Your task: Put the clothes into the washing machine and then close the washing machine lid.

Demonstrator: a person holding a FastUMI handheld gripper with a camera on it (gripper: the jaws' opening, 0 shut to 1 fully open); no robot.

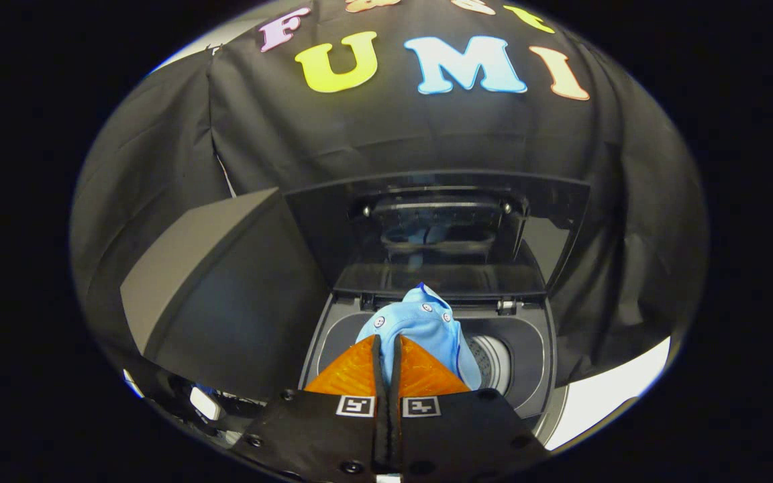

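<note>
The gripper (386,345) is nearest, and its jaws are almost closed, pinching a fold of light blue cloth between them. The cloth is a small piece of clothing (420,329) with little round snaps on it. It bunches up just past the fingertips and hangs a bit to the right of them. The clothing is held over the open top of the washing machine (534,362), and it is not down inside yet. Under the clothing is the dark round mouth of the machine. Part of the shiny metal drum (492,362) shows to the right of the cloth. Farther back, the washing machine lid (440,235) stands up and open. It is dark and glossy, and it mirrors a bit of the blue cloth. To the left of the machine sits a big grey box shape (225,288) with a slanted top. Near the bottom left, some small white parts (204,404) show, but they are too small to tell what they are. Farthest away hangs the black cloth wall (393,134) of the booth. A pale strip of floor (614,396) shows to the right of the machine.
</note>
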